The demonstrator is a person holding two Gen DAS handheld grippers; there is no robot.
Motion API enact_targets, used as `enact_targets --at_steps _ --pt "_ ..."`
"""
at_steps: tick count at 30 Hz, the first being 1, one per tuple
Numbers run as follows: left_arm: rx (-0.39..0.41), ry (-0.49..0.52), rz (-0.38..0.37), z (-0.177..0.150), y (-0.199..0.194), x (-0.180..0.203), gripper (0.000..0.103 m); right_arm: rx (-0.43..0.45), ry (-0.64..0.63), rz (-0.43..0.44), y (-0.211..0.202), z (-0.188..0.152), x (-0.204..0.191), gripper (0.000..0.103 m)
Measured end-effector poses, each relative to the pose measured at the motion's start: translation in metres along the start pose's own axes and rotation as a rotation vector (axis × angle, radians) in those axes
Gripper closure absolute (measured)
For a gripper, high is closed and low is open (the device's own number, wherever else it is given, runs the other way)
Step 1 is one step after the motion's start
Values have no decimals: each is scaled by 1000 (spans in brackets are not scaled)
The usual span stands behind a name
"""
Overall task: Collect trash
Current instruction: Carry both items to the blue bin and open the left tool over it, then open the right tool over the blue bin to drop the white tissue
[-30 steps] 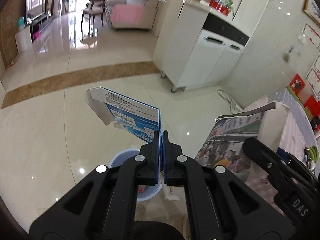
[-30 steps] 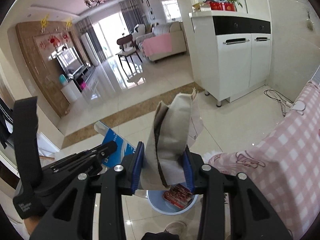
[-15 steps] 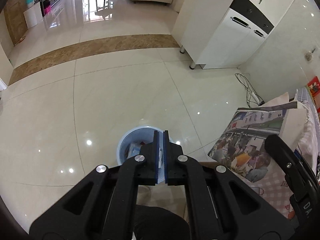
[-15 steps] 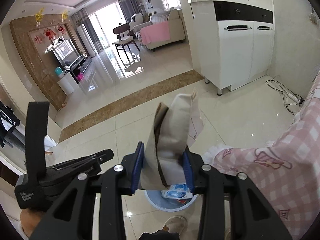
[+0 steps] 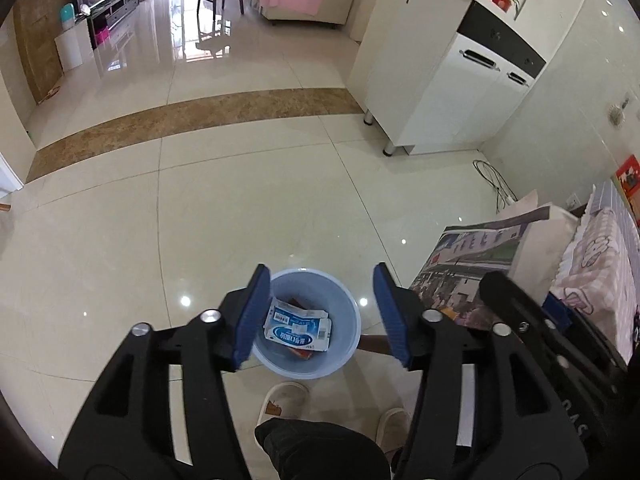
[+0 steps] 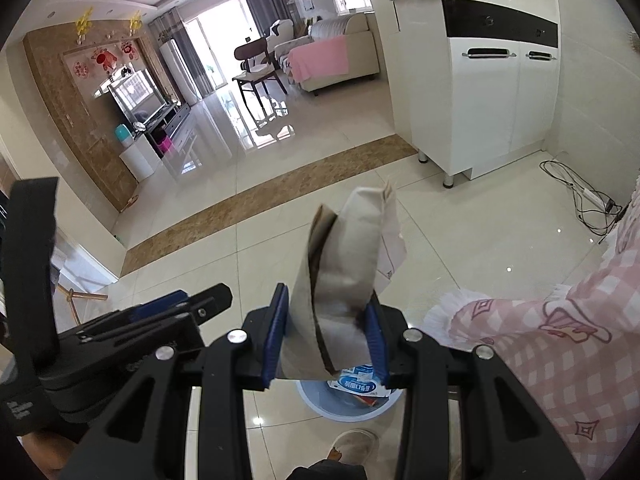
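A light blue trash bin stands on the tiled floor below both grippers. A blue and white flattened box lies inside it on top of a red packet. My left gripper is open and empty, right above the bin. My right gripper is shut on a folded grey cardboard carton with a printed side, held above the bin. The carton also shows in the left wrist view, right of the bin.
A table with a pink checked cloth stands to the right. A white cabinet stands against the far wall, with a cable on the floor beside it. The person's slippered feet are just behind the bin.
My left gripper tilted down over the bin, then opened. The blue and white box left it and now lies in the bin. My right gripper kept hold of the carton.
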State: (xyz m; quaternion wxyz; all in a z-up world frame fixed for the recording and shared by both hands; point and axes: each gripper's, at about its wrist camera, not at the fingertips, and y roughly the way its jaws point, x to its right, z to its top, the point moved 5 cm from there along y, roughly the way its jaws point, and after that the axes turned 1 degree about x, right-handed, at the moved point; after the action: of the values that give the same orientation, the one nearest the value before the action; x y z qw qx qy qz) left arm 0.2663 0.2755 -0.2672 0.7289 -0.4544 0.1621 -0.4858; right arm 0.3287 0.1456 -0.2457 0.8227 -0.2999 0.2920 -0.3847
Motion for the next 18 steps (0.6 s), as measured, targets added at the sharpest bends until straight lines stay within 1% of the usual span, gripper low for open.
enact_targets --at_steps 4,6,7,8,10,13,18 --pt "20 -13 10 6 -7 -7 40 -2 3 12 4 2 4 66" --pt "25 -23 13 8 -10 -10 39 1 1 19 6 5 3 66" --pt "29 -27 14 9 -10 -11 38 4 0 23 6 6 2 63" --pt "33 -30 16 10 -11 -13 38 16 1 26 6 8 2 62" --pt "40 -38 21 11 -13 -15 37 36 7 24 6 11 3 53" --pt "50 -52 24 13 -17 -21 36 42 21 22 7 14 5 44" --pt "60 -37 13 16 -23 -14 36 61 29 2 -4 15 10 40"
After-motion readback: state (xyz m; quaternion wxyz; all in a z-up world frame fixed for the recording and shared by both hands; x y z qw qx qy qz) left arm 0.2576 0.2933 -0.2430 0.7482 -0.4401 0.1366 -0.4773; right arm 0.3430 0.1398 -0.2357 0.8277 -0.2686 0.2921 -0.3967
